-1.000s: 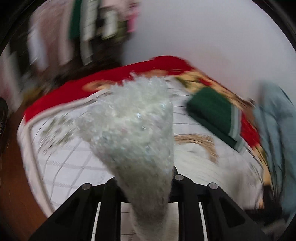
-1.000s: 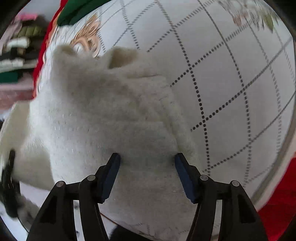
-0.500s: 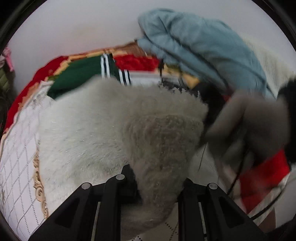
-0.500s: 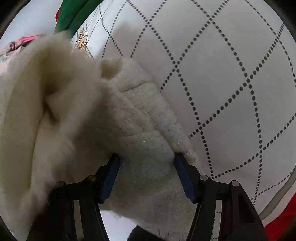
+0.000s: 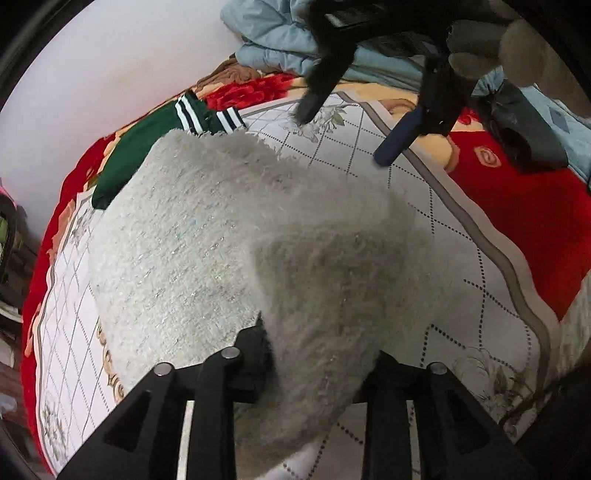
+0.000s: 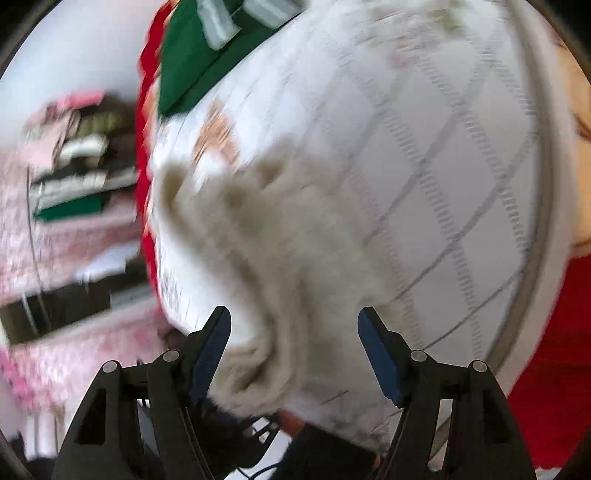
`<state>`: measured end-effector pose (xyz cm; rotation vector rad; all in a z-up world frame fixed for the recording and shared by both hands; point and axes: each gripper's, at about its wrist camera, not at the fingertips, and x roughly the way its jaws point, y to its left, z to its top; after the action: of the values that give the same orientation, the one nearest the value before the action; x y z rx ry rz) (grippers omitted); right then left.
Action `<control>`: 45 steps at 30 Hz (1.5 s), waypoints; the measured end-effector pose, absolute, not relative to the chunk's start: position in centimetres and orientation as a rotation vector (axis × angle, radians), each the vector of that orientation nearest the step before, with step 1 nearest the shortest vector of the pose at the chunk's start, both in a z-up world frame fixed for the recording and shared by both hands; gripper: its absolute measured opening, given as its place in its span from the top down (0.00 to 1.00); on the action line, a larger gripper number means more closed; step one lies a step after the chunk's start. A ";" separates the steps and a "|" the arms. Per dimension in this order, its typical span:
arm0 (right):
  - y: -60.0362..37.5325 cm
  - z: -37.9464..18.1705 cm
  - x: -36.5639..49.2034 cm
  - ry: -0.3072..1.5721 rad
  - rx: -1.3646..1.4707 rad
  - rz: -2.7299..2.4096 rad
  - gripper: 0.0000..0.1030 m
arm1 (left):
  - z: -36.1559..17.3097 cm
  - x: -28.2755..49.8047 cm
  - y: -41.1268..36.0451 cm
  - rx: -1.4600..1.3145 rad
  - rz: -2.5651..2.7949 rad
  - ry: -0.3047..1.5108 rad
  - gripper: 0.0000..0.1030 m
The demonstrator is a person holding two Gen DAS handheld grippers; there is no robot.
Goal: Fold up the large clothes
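Observation:
A fuzzy white sweater [image 5: 207, 240] lies bunched on the quilted white bedspread [image 5: 461, 240]. My left gripper [image 5: 317, 350] has a thick fold of it filling the gap between its fingers. The fabric hides the tips, and the jaws are opening. My right gripper [image 5: 351, 122] hovers above the bedspread past the sweater's far edge, held by a grey-gloved hand [image 5: 509, 48]. Its jaws are opening wider, with nothing between the blue pads [image 5: 399, 140]. In the blurred right wrist view the right gripper [image 6: 293, 314] stands wide above the sweater [image 6: 280, 258], pads apart from it.
A folded green garment with white stripes [image 5: 147, 147] lies at the bed's far corner, also in the right wrist view [image 6: 195, 48]. A light blue jacket [image 5: 280, 33] is heaped at the back. Red blanket [image 5: 535, 210] borders the bedspread. Stacked clothes [image 6: 74, 166] lie beside the bed.
My left gripper swung round and came down, laying the sweater fold on the bed. My right gripper let the sweater go, spread wider and pulled up and away.

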<state>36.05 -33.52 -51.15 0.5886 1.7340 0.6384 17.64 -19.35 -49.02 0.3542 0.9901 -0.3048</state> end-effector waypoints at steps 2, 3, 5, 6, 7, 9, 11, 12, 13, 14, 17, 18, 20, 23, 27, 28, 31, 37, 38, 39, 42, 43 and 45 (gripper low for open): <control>-31.2 -51.8 35.0 1.778 0.560 0.678 0.29 | -48.3 17.4 -18.5 0.313 -0.304 0.997 0.55; -30.3 -52.5 34.6 1.803 0.561 0.686 0.29 | -47.8 17.2 -18.0 0.277 -0.310 1.018 0.44; -29.2 -53.9 33.8 1.845 0.581 0.696 0.29 | -47.4 16.3 -16.6 0.239 -0.286 1.048 0.15; -28.7 -54.6 33.3 1.869 0.603 0.701 0.29 | -47.2 16.1 -16.1 0.218 -0.274 1.061 0.15; -28.4 -55.0 32.9 1.875 0.598 0.700 0.29 | -47.0 15.8 -15.5 0.190 -0.259 1.076 0.15; -27.8 -55.3 32.0 1.870 0.573 0.698 0.29 | -46.3 15.2 -13.7 0.120 -0.198 1.108 0.15; -27.5 -55.6 31.3 1.853 0.559 0.674 0.60 | -45.6 15.0 -12.3 0.056 -0.149 1.122 0.15; -27.7 -55.2 30.7 1.833 0.566 0.672 0.72 | -45.2 14.8 -11.3 0.018 -0.105 1.125 0.15; -27.8 -54.5 30.2 1.810 0.569 0.668 0.74 | -44.7 14.8 -10.3 -0.030 -0.070 1.128 0.15; -28.0 -53.7 29.8 1.792 0.566 0.673 0.75 | -44.4 14.8 -9.4 -0.069 -0.034 1.130 0.15; -29.0 -55.0 28.5 1.822 0.524 0.564 0.75 | -44.2 15.7 -7.1 -0.169 0.062 1.134 0.15; -28.9 -56.8 28.3 1.861 0.512 0.513 0.73 | -44.4 16.3 -6.5 -0.187 0.096 1.141 0.15; -28.7 -59.6 27.8 1.908 0.494 0.436 0.68 | -45.0 17.5 -5.3 -0.211 0.142 1.156 0.15; -27.8 -58.4 28.4 1.911 0.437 0.462 0.60 | -45.7 19.4 -3.8 -0.256 0.208 1.166 0.15; -27.6 -52.7 29.3 1.783 0.331 0.488 0.41 | -45.8 21.5 -2.8 -0.287 0.245 1.159 0.15; -27.6 -51.0 29.7 1.723 0.298 0.488 0.41 | -45.9 21.8 -2.6 -0.289 0.249 1.156 0.15; -26.9 -48.0 31.5 1.594 0.299 0.528 0.24 | -47.3 23.2 -2.5 -0.272 0.254 1.179 0.15; -22.9 -51.3 37.6 1.523 0.395 0.618 0.19 | -48.5 24.4 -2.4 -0.234 0.245 1.209 0.15; -22.2 -52.0 38.7 1.538 0.458 0.663 0.21 | -48.5 24.4 -2.5 -0.220 0.248 1.212 0.15; -21.9 -52.6 39.3 1.553 0.512 0.699 0.40 | -48.6 24.5 -2.6 -0.203 0.257 1.217 0.15; -20.8 -50.9 38.6 1.510 0.549 0.772 0.83 | -49.0 24.6 -2.6 -0.169 0.295 1.241 0.15; -20.2 -49.2 37.5 1.489 0.545 0.795 0.84 | -49.2 24.5 -2.5 -0.172 0.299 1.248 0.15; -19.0 -46.5 36.4 1.460 0.575 0.787 0.84 | -49.6 24.4 -2.2 -0.203 0.293 1.256 0.13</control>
<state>36.40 -19.01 -46.48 0.5755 1.4603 0.7870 24.45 -2.21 -49.63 -0.2027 1.2565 0.2926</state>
